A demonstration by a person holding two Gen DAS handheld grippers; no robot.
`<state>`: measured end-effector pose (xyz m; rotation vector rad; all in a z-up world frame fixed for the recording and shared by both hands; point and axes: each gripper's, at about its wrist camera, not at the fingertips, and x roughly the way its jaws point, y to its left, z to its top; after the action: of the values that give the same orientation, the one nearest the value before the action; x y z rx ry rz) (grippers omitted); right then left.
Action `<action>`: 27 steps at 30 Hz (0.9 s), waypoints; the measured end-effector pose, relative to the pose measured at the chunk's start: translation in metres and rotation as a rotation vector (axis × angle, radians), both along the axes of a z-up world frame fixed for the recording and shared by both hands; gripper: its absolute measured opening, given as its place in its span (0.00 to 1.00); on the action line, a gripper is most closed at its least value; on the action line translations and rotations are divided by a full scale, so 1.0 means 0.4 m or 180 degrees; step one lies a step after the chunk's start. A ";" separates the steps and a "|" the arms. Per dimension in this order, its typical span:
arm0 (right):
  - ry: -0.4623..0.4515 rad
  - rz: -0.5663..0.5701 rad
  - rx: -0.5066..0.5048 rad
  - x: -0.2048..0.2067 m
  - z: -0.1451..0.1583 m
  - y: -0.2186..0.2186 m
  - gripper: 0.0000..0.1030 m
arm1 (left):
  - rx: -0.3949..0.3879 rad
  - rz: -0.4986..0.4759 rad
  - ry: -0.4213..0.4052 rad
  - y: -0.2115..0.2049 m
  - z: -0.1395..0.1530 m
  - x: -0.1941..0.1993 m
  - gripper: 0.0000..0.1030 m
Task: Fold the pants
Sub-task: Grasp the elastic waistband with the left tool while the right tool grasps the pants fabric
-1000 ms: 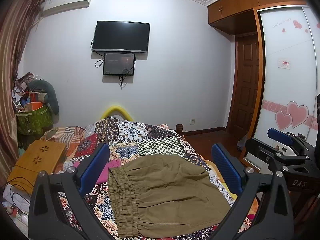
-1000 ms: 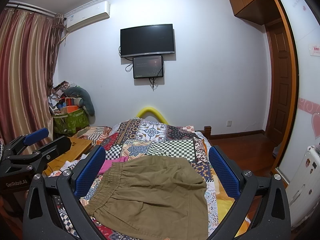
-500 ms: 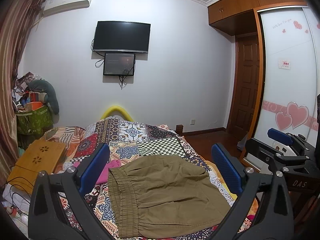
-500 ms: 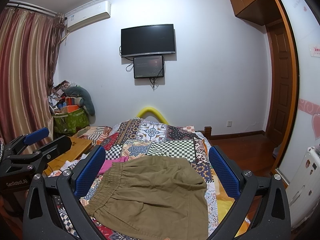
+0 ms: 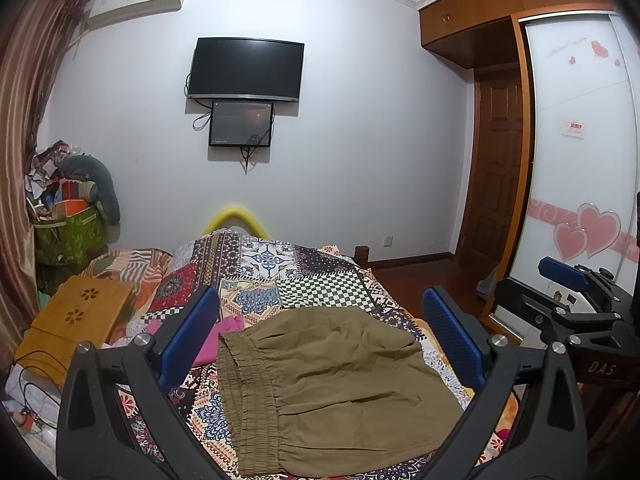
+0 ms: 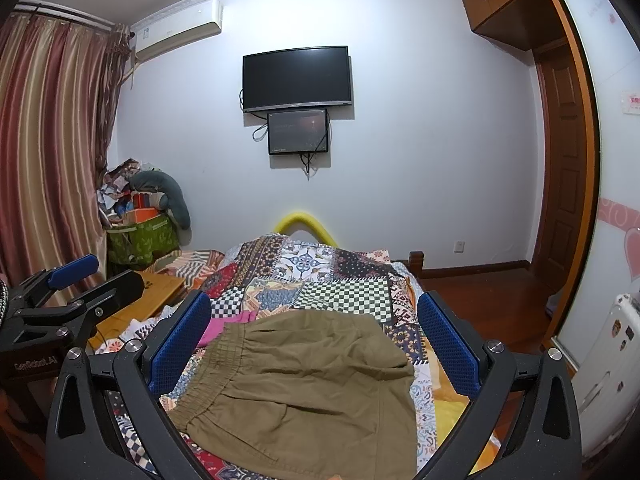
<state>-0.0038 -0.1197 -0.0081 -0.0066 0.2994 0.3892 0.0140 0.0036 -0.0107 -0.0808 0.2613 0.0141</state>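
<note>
My left gripper hangs above the bed with its blue-padded fingers spread wide and nothing between them. My right gripper is the same: fingers far apart, empty, held over the bed. Each shows at the edge of the other's view, the right one at the far right of the left wrist view and the left one at the far left of the right wrist view.

The olive-brown pants lie on the patchwork quilt that covers the bed, right below and between my fingers. They look already folded into a compact, roughly square bundle. The gathered elastic waistband runs along the bundle's left edge in the left wrist view, and the cloth carries a few soft creases. In the right wrist view the same pants fill the lower middle, waistband toward the lower left.

A bit of pink cloth pokes out from beside the pants at the waistband's far end, touching or partly under them; I cannot tell which. To the left of the bed sits a small wooden lap desk with flower cut-outs. On the far wall hangs a dark television with a smaller screen just under it.
</note>
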 end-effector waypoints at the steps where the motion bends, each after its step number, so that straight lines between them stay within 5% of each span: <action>1: 0.0017 -0.0006 0.0001 0.004 -0.006 -0.001 1.00 | -0.0001 0.0006 0.0014 0.003 -0.003 0.006 1.00; 10: 0.0254 -0.0135 0.0021 0.085 -0.049 -0.025 1.00 | -0.0002 0.0064 0.0291 0.037 -0.061 0.089 1.00; 23: 0.0863 -0.0434 -0.0271 0.253 -0.196 -0.129 0.99 | 0.0132 0.0195 0.1062 0.179 -0.237 0.314 1.00; 27: 0.1092 -0.0421 -0.0376 0.304 -0.254 -0.141 0.90 | 0.0173 0.0252 0.1374 0.227 -0.310 0.391 0.87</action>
<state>0.1177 -0.1762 -0.1096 -0.0357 0.6582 0.2392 0.1704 0.0946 -0.1347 -0.0330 0.6888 0.1182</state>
